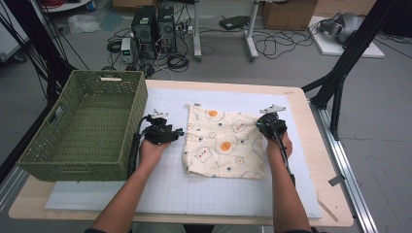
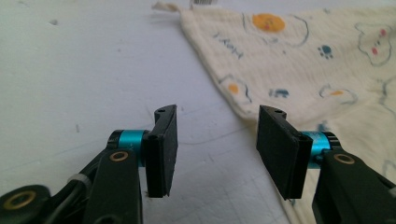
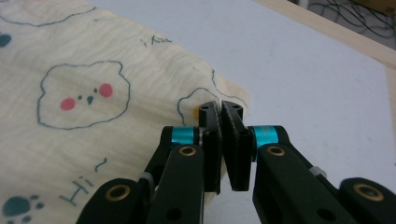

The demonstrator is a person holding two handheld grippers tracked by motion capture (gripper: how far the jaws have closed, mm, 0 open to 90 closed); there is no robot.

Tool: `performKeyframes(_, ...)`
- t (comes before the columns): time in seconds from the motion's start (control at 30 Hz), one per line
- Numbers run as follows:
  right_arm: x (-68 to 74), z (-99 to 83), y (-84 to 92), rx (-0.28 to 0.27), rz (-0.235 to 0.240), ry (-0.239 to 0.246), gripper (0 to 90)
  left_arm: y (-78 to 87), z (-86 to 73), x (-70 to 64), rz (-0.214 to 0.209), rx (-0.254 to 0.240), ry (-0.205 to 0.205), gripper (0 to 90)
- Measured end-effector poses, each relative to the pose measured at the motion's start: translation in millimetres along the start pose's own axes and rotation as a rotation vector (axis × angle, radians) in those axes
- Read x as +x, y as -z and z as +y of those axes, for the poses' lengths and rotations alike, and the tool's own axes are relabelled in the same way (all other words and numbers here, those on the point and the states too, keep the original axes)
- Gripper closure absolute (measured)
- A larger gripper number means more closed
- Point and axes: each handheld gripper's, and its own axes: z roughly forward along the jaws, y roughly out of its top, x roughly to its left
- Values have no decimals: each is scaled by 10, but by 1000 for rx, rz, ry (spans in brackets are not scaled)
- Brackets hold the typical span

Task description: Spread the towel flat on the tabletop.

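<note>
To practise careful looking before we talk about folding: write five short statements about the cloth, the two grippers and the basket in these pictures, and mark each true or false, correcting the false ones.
1. The printed cloth lies inside the green basket. False: it lies spread on the white mat, right of the basket.
2. The right gripper has its jaws shut at the cloth's edge. True.
3. The left gripper is clamped on the cloth. False: its jaws stand apart over the mat, beside the cloth's edge.
4. The cloth bears fried-egg drawings. True.
5. The cloth is plain white. False: it is cream with coloured prints.
</note>
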Motion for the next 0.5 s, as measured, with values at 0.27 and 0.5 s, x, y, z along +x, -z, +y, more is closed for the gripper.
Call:
performKeyframes(0.27, -38, -31, 139, -43, 79, -60, 660, -1, -9, -96, -73, 17, -31, 494)
performKeyframes(0.5, 40, -101, 398, -89, 153, -29, 578, 12, -116, -137, -118, 24, -49, 539)
